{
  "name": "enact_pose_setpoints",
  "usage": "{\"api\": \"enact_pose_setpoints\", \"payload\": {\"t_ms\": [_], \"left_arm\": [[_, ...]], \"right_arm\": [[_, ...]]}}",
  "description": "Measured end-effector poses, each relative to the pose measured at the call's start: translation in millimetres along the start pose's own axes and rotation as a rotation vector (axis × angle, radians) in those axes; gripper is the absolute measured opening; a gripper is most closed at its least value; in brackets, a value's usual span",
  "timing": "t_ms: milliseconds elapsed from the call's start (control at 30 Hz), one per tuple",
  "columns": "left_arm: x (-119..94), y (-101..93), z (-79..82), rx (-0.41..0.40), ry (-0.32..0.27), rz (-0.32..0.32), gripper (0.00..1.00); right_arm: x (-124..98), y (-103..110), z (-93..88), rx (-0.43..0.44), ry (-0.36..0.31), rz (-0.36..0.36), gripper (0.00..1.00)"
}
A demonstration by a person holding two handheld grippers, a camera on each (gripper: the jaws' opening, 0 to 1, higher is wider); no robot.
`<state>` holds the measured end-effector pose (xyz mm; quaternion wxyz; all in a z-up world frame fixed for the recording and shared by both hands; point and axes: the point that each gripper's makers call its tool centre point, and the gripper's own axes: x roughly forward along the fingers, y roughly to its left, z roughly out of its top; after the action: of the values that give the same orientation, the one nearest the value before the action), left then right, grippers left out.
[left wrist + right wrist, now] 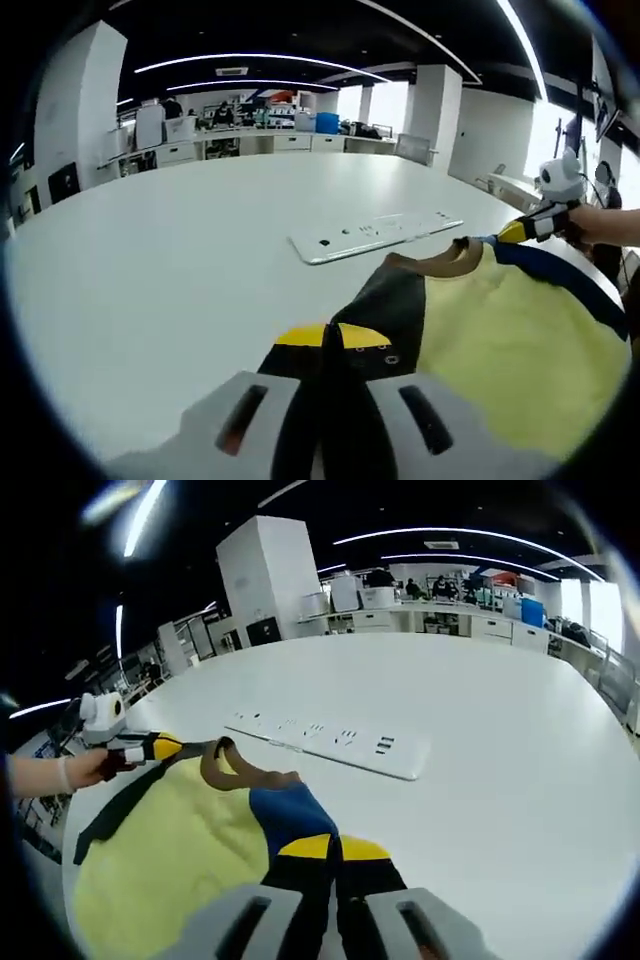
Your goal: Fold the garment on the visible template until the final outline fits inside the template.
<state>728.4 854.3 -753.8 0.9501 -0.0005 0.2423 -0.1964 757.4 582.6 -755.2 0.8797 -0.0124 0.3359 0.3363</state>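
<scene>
On the white round table (150, 260), both yellow-tipped grippers, left (333, 336) and right (334, 848), are clamped on the yellow, black and blue garment (510, 340) beside a white power strip (375, 235).

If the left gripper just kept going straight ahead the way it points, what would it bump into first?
Probably the white power strip lying flat on the table. The left gripper, shut on the garment, points across the shirt's dark shoulder toward it, though depth is hard to judge.
</scene>
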Motion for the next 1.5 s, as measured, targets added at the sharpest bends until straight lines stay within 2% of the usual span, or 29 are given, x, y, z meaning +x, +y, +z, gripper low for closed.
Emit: {"api": "enact_pose_setpoints", "payload": {"t_ms": [167,233,333,400,600,667,767,833,867,967,1133,1267,1500], "left_arm": [[0,-1.8,1.0,-0.019,-0.008,-0.013,0.01],[0,-2.7,3.7,-0.065,-0.022,-0.020,0.03],[-1,-8.4,4.7,-0.050,-0.018,-0.041,0.09],[-2,-15.9,6.8,-0.046,-0.017,-0.070,0.16],[-7,-40.0,16.0,-0.004,-0.010,-0.148,0.48],[-9,-46.8,18.8,0.002,-0.009,-0.171,0.62],[-15,-62.3,20.3,-0.025,0.015,-0.221,0.84],[-19,-71.6,19.4,-0.018,0.033,-0.254,0.99],[-23,-75.4,16.4,-0.008,0.059,-0.266,0.97],[-31,-81.0,20.8,0.000,0.049,-0.279,0.99],[-53,-91.3,29.7,-0.013,0.033,-0.292,0.99],[-71,-101.8,36.5,-0.015,0.001,-0.304,0.94],[-102,-121.2,40.7,-0.003,-0.018,-0.317,0.91]], "right_arm": [[1,2,-4.1,0.008,0.003,0.000,0.00],[-1,4,-4.0,0.000,-0.001,0.009,0.00],[-6,6,-2.0,-0.013,-0.013,0.017,0.03],[-9,8,0.5,-0.040,-0.030,0.019,0.17],[-20,20,4.0,-0.085,-0.060,0.065,0.57],[-25,26,2.1,-0.085,-0.056,0.085,0.72],[-31,32,-0.7,-0.100,-0.049,0.095,0.87],[-37,37,-1.2,-0.113,-0.051,0.102,0.91],[-39,38,-1.6,-0.115,-0.049,0.102,0.92],[-48,41,1.1,-0.097,-0.070,0.106,1.00],[-64,45,-2.8,-0.097,-0.059,0.095,0.99],[-81,56,-7.1,-0.102,-0.070,0.093,0.97],[-105,69,-20.3,-0.094,-0.071,0.093,0.94]]}}
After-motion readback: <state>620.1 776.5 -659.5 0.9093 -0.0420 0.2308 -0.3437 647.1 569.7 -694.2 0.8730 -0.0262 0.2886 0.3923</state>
